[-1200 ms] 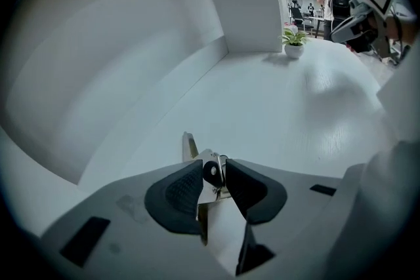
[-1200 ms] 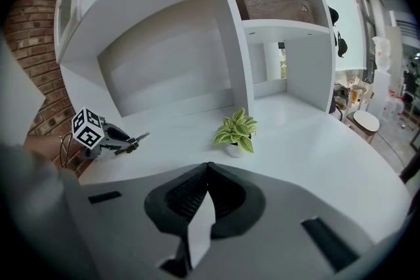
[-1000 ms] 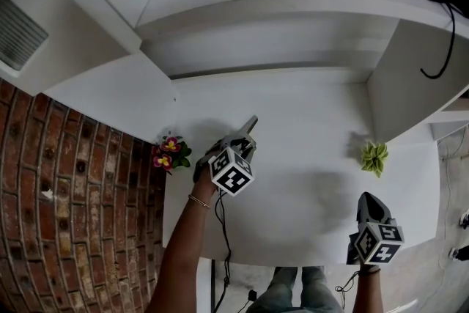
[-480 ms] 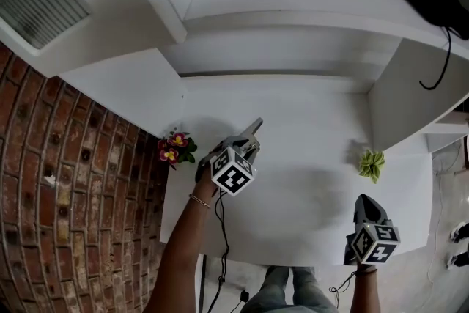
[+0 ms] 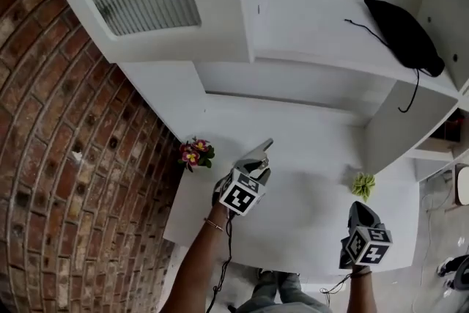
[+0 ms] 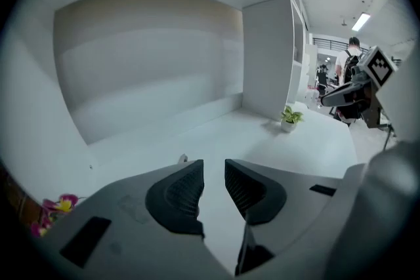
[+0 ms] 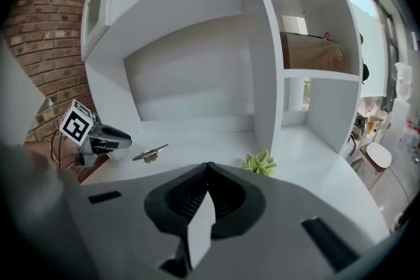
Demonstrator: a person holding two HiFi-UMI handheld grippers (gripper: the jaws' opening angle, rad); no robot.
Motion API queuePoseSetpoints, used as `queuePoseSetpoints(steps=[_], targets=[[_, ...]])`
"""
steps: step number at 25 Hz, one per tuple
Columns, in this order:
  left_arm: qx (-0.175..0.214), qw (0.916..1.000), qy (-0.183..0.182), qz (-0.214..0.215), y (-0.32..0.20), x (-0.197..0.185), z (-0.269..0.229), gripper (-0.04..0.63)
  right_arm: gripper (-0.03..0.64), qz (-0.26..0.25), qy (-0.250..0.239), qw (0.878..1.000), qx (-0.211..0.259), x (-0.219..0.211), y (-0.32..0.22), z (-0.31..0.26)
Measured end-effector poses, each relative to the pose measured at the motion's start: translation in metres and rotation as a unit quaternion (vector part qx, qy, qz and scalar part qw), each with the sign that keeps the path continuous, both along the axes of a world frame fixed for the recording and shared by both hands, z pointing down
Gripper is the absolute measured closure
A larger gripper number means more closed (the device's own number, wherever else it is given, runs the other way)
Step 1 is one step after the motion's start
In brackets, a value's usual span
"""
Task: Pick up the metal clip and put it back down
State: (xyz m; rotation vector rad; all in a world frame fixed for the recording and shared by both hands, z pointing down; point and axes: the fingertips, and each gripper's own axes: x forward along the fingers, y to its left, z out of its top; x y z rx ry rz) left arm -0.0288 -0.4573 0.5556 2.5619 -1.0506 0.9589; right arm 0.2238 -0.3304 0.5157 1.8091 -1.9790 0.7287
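The metal clip (image 7: 149, 153) lies flat on the white table (image 5: 308, 209), just ahead of my left gripper (image 7: 122, 138). From above, the clip (image 5: 262, 149) pokes out past my left gripper (image 5: 249, 171). In the left gripper view only its tip (image 6: 182, 158) shows over the left jaw. My left gripper (image 6: 214, 188) is open; its jaws have just been closing, with nothing between them. My right gripper (image 5: 359, 209) hangs over the table's front right, far from the clip. Its jaws (image 7: 209, 168) meet at the tips, shut and empty.
A small green plant (image 5: 362, 185) stands at the table's right, by a white shelf wall (image 5: 381, 132). A pot of pink flowers (image 5: 193, 154) sits at the left edge, against a brick wall (image 5: 66, 179). A black bag (image 5: 399, 37) lies on an upper shelf.
The head view has tipped up, showing more of the shelves. Both grippers have lifted a little above the table. The clip lies where it was, ahead of the left gripper.
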Motion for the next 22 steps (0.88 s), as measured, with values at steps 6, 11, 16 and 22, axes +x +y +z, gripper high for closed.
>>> queuePoseSetpoints(steps=[6, 11, 16, 22], targets=[[0.028, 0.9954, 0.047, -0.079, 0.037, -0.013, -0.049, 0.507, 0.615, -0.040, 0.001, 0.998, 0.047, -0.018, -0.012, -0.041], [0.051, 0.9669, 0.134, -0.211, 0.063, -0.046, -0.088, 0.557, 0.615, -0.072, -0.007, 0.995, 0.067, -0.032, -0.013, -0.057], [0.118, 0.9281, 0.186, -0.300, 0.103, -0.063, -0.127, 0.583, 0.615, -0.110, -0.016, 0.989, 0.095, -0.052, -0.009, -0.076], [0.159, 0.8953, 0.208, -0.361, 0.147, -0.061, -0.136, 0.584, 0.615, -0.135, 0.021, 0.980, 0.147, -0.071, 0.000, -0.101]])
